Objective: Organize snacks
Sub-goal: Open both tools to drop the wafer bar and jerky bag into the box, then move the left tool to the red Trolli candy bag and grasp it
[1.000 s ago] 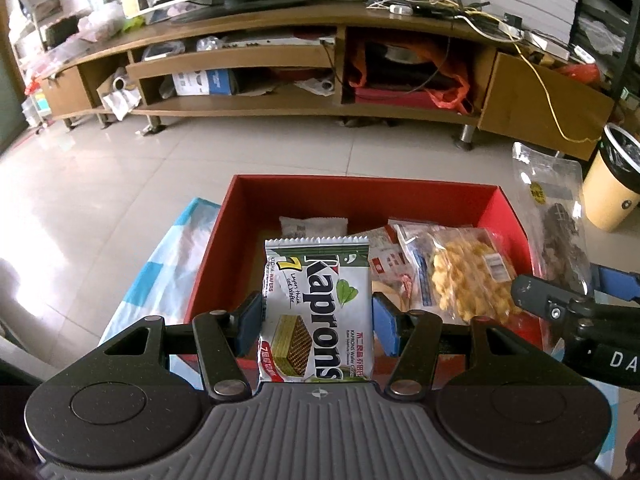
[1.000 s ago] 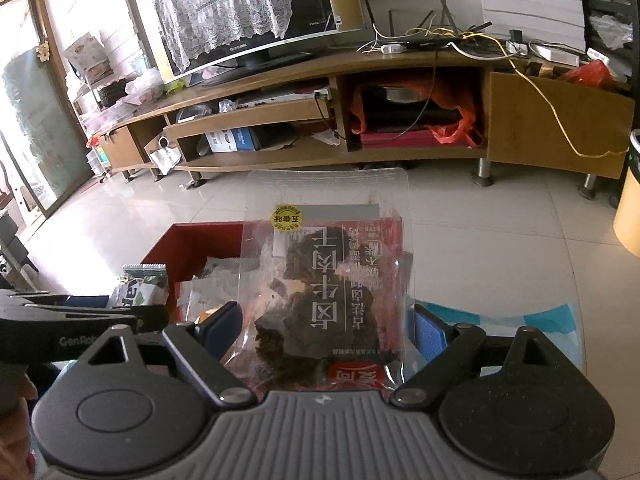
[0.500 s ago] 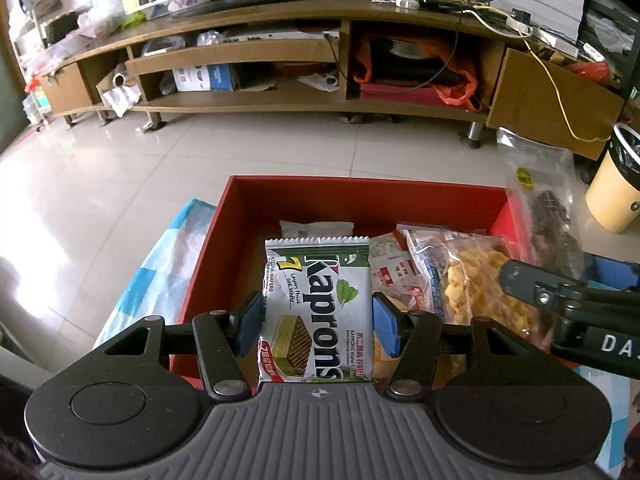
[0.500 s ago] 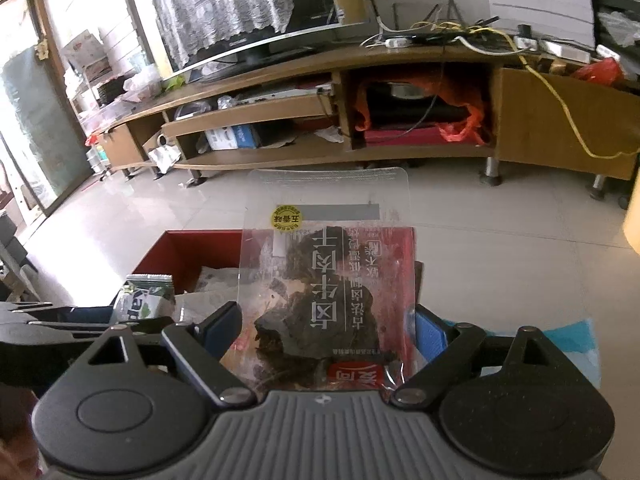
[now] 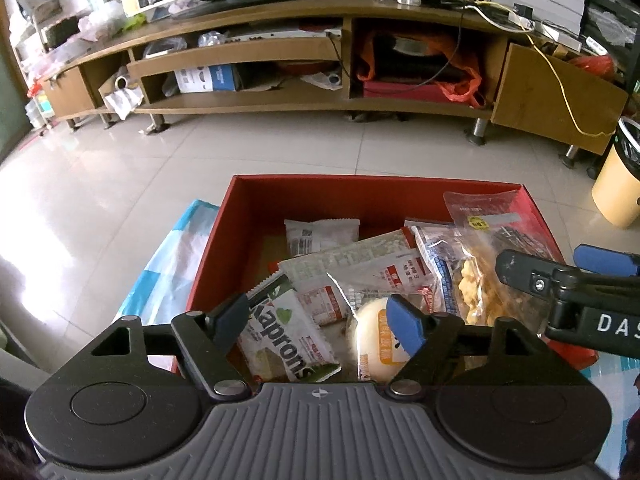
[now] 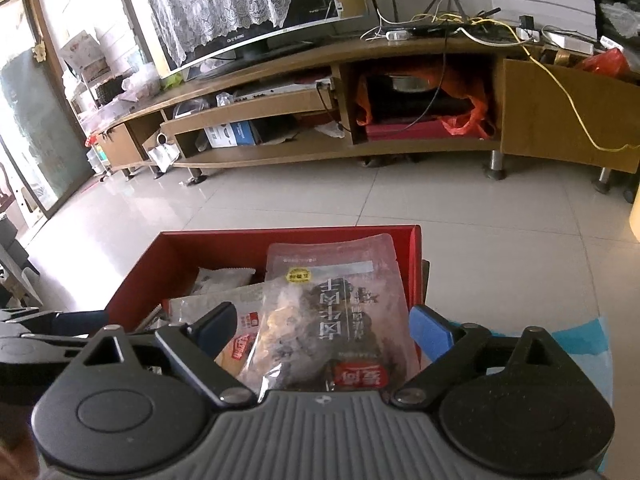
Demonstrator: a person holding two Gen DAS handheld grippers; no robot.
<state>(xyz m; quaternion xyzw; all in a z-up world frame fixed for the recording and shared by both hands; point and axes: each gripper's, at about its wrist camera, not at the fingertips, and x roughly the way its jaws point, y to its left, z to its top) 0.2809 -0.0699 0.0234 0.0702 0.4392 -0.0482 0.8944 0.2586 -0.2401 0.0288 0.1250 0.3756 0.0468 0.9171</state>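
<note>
Box (image 5: 256,216) floor hidden under packets; both jaws apart, just been opening: wafer pack (image 5: 286,332) lies loose between left jaws, jerky bag (image 6: 336,316) between right.

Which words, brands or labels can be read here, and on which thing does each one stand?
"Kaprons": green and white wafer packet in the red box.
"DAS": right hand-held gripper, cut off at the frame edge.
Large Chinese characters: clear dark-snack bag, seen upside down, not legible to me.
Yellow sticker, other packets, TV bezel: too small or blurred.
</note>
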